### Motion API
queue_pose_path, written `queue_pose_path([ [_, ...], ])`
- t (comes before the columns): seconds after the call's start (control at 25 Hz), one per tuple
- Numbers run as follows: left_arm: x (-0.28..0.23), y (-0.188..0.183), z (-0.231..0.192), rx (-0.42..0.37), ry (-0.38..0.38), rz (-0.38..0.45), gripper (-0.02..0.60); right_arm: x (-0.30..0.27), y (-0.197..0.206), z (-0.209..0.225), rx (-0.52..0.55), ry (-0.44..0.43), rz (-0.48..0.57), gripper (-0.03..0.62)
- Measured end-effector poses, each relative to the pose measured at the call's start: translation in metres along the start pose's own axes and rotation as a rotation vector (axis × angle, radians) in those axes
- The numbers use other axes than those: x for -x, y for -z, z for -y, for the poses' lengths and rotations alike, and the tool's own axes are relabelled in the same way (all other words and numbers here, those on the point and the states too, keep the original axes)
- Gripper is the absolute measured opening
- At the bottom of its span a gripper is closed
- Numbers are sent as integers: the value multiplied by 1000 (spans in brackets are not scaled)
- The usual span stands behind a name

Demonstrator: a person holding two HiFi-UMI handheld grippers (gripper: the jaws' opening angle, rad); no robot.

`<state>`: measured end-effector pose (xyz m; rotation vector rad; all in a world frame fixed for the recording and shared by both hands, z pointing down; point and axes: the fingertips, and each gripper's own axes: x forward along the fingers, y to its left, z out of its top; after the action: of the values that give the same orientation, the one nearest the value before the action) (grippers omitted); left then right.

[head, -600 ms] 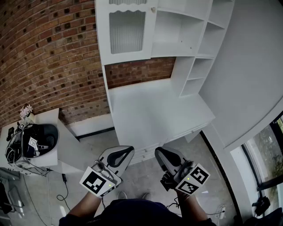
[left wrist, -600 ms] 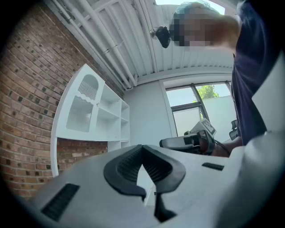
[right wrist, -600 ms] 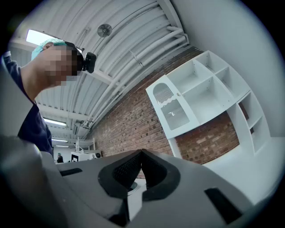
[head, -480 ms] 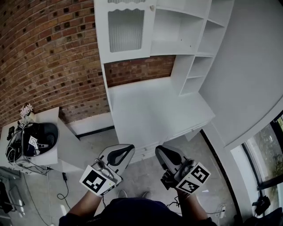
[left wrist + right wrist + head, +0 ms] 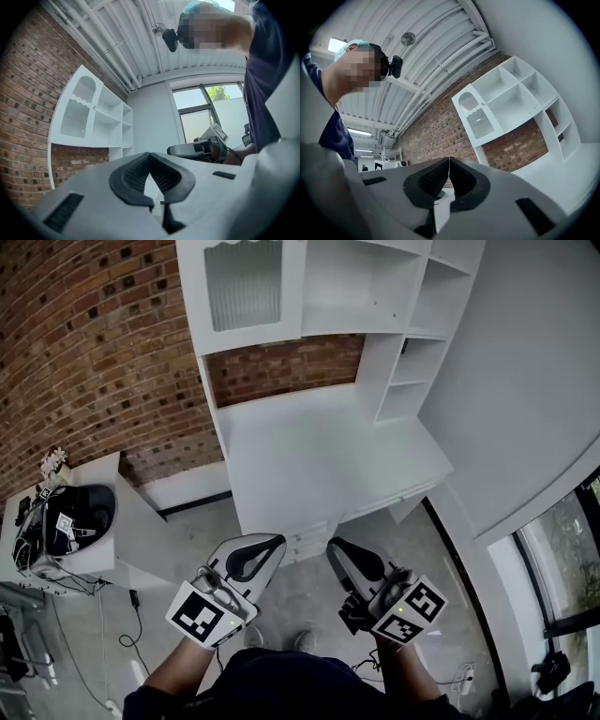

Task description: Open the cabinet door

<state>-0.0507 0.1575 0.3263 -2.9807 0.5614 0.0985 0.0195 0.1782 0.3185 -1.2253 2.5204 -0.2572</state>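
Note:
A white cabinet door (image 5: 242, 289) with a ribbed glass pane hangs closed at the top left of a white hutch, over a white desk top (image 5: 319, 460). The same door shows in the left gripper view as cabinet door (image 5: 75, 111) and in the right gripper view as cabinet door (image 5: 474, 118). My left gripper (image 5: 278, 543) and right gripper (image 5: 330, 547) are held low in front of the desk, side by side, well short of the door. Both have their jaws touching at the tips with nothing between them.
Open shelves (image 5: 412, 315) fill the hutch to the right of the door. A brick wall (image 5: 94, 362) stands behind. A low white side table (image 5: 141, 531) at the left carries a black helmet-like device (image 5: 66, 526) and cables. A white wall (image 5: 525, 381) runs along the right.
The view has shifted so the hutch sits higher and further left in the frame. Both grippers stay low in front of the desk, jaws unchanged.

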Motion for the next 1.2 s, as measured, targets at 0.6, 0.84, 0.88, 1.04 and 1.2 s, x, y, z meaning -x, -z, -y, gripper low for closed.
queue_pose_path([
  [0.6, -20, 4, 13, -37, -42, -49, 5, 22, -2, 34, -73, 4, 19, 28],
  [0.84, -35, 10, -33, -12, -23, -9, 5, -8, -2, 54, -39, 34, -7, 28],
  [0.88, -39, 13, -43, -8, -18, -5, 5, -15, -3, 59, -30, 43, -11, 28],
  [1.04, -56, 13, -89, 16, 0, 44, 5, -53, -6, 83, 2, 75, -24, 28],
  [1.2, -65, 15, -143, 21, 15, 66, 5, -104, -8, 102, 27, 87, -30, 28],
])
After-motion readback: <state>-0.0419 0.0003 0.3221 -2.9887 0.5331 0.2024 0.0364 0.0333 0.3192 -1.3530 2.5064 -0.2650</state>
